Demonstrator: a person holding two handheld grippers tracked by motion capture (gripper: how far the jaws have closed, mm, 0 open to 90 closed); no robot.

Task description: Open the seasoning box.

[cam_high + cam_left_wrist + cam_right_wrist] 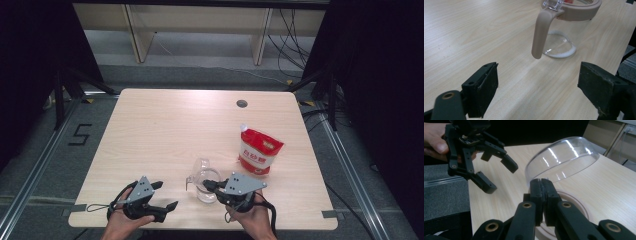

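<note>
The clear jug (204,186) with its lid flipped up stands at the counter's (165,130) near edge, its handle (541,32) hanging at twelve o'clock from the empty, wide-open left claw (537,87), while the closed right claw (543,195) sits at its rim, nearer.

Black two-jaw grippers w/ grey triangular plates (141,189) (brass-coloured rivets), black cables.

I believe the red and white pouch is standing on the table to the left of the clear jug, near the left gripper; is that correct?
Not quite: the red and white pouch stands to the right of the clear jug, on the right gripper's side, as the high view shows. It is indeed standing on the table.
</note>
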